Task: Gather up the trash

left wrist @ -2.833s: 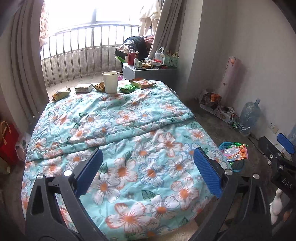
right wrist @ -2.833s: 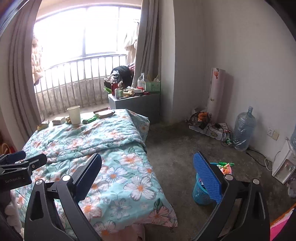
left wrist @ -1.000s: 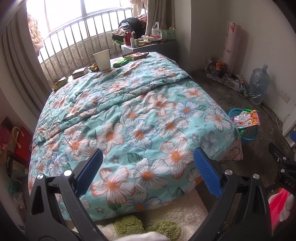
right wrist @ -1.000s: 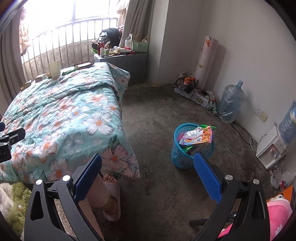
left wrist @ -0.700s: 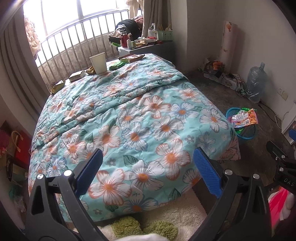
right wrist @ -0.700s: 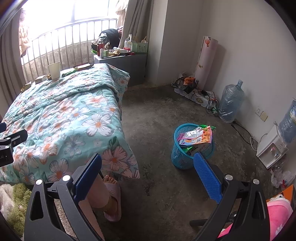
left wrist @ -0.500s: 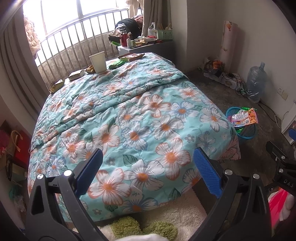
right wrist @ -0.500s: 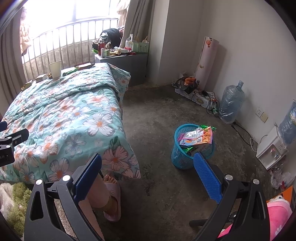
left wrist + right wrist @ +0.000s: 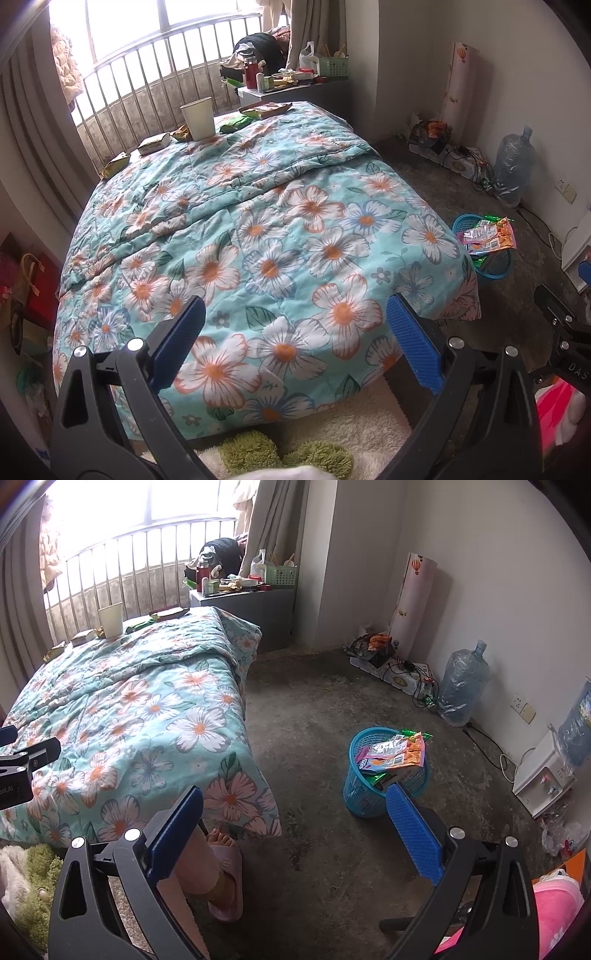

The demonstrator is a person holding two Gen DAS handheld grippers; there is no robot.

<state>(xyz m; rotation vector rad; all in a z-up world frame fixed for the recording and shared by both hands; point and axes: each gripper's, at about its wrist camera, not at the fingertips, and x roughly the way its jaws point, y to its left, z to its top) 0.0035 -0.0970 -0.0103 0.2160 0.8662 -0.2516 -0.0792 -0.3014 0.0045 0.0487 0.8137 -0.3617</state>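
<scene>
Now, viewpoint: both cameras sit back at the foot end of the bed (image 9: pixel 258 229), higher and farther from the window than 2.8 s ago, when the left view hung low over the quilt; over the last second the framing barely shifts.
Left gripper (image 9: pixel 293 341): its blue fingers stand wide apart with nothing between them, over the foot edge of the bed, same as in every earlier frame.
Trash on the bed: a row along the far head edge, untouched – from the left corner a yellow wrapper (image 9: pixel 115 165), a flat packet (image 9: pixel 155 142), a crumpled wrapper (image 9: pixel 181 132) touching the paper cup (image 9: pixel 197 118), then a green wrapper (image 9: pixel 235 123) and a brown packet (image 9: pixel 266 108) near the right corner.
Meaning for the task: I judge this a pause between trips; the whole row is well apart from both grippers, so a walk or long reach to the head end comes next.
Basket (image 9: pixel 369 797): on the floor right of the bed, snack bags (image 9: pixel 395 753) already piled over its rim.
Right gripper (image 9: pixel 294 823): fingers spread, empty, above bare floor near the basket; earlier it looked level across the room.
Person: a foot in a slipper (image 9: pixel 225 878) by the bed's foot corner.
</scene>
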